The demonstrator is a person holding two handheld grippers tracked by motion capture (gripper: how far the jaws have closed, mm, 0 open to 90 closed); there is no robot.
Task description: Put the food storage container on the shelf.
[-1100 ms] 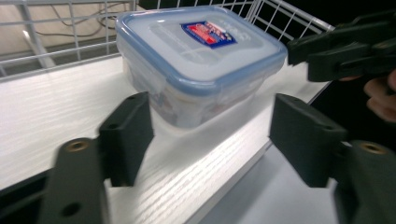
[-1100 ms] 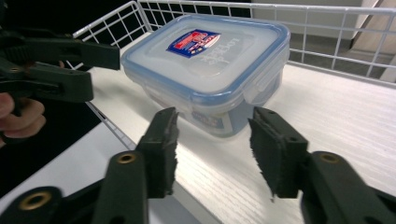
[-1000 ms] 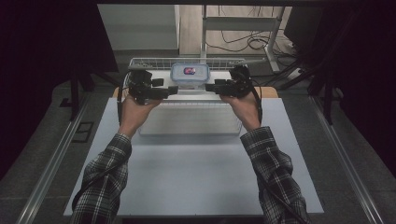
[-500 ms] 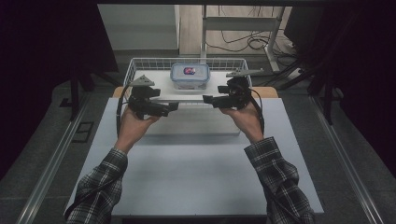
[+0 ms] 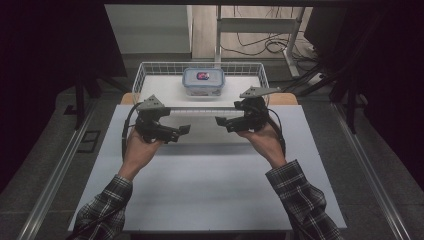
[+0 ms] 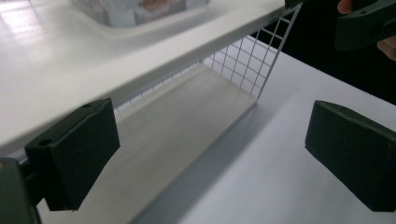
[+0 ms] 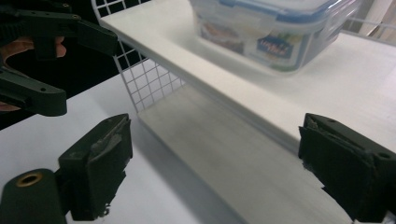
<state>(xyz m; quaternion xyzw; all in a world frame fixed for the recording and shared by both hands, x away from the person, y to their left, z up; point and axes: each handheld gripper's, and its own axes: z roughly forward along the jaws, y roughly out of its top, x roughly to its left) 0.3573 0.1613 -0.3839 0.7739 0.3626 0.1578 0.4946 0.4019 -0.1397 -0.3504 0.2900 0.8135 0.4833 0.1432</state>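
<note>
A clear plastic box with a blue-rimmed lid [image 5: 203,81] [image 7: 275,32] rests on the white top board of a wire rack [image 5: 165,92] at the table's far edge. Both grippers hover over the table on the near side of the rack, tips pointing at each other. My left gripper [image 5: 184,131] [image 6: 212,158] is open and its jaws have just been opening; nothing lies between them. My right gripper [image 5: 221,121] [image 7: 222,163] is open too, its jaws just widened, also with nothing between them. The box's lower edge [image 6: 135,9] is seen in the left gripper view.
The rack has a white mesh side [image 6: 252,56] and a lower board [image 7: 224,140] under the top shelf. The white table [image 5: 200,195] stretches toward the person. Metal rails [image 5: 55,175] run along both sides, and cables [image 5: 260,47] lie on the floor behind.
Both grippers have left the sides of the box and drawn back toward the person and lower, with their jaws spreading. The box stays on the rack's top board.
</note>
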